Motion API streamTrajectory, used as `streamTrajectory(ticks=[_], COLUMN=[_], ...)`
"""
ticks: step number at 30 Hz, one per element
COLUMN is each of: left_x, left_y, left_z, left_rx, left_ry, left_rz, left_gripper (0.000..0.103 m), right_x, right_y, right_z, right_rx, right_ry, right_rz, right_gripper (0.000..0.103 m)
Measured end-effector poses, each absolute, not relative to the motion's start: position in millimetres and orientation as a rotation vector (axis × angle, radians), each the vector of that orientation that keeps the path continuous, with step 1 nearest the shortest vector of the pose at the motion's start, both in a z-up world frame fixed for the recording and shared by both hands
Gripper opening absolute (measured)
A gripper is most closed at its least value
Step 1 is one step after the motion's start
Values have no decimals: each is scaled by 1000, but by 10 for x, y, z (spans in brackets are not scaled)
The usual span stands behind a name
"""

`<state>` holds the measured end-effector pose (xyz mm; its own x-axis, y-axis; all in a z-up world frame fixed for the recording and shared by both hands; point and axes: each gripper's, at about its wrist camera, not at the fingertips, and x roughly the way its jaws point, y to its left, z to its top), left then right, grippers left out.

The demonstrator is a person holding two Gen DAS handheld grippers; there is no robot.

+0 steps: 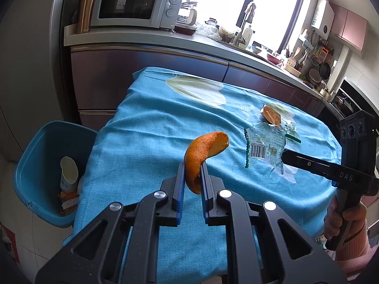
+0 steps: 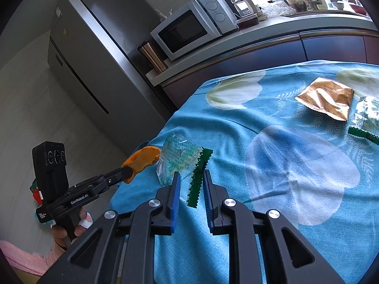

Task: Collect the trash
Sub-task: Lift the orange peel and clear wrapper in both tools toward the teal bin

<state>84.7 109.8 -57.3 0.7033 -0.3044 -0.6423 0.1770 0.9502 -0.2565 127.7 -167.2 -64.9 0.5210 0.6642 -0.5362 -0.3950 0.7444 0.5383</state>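
While both hands hovered over the desk [image 1: 146, 123]:
Left hand-held gripper [image 1: 192, 174]: clamped narrow on orange peel [image 1: 203, 151], lifted off the cloth.
Right hand-held gripper [image 2: 191, 184]: narrow, pinching clear green-edged wrapper [image 2: 182, 158].
Bin [image 1: 35, 156]: nine o'clock of desk, paper cup [image 1: 68, 172] inside.
Brown packet [image 2: 325, 99]: two o'clock on desk.

Daylight floods in through the tall kitchen window [image 1: 267, 9], blown out to pure white in both views. The turquoise flowered tablecloth [image 1: 146, 123] is bright and evenly lit, with soft shadows along its near edge. The grey steel refrigerator [image 2: 94, 54] sits dimmer, away from the glass. Heavy fisheye bending curves the long pale worktop [image 1: 132, 35], and black vignetting eats every corner. Focus is crisp throughout, no motion blur.
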Motion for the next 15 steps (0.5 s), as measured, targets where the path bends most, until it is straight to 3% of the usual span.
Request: streamTrajectory(ticks=[15], left_x=[704], left_y=[1663], left_z=[-586], left_rx=[-247], left_ry=[729], left_rz=[-159], left_gripper=[13], right_x=[1410], right_y=[-1193], right_z=[-628], right_rx=[332], right_ry=[825], right_rz=[749], right_gripper=[18])
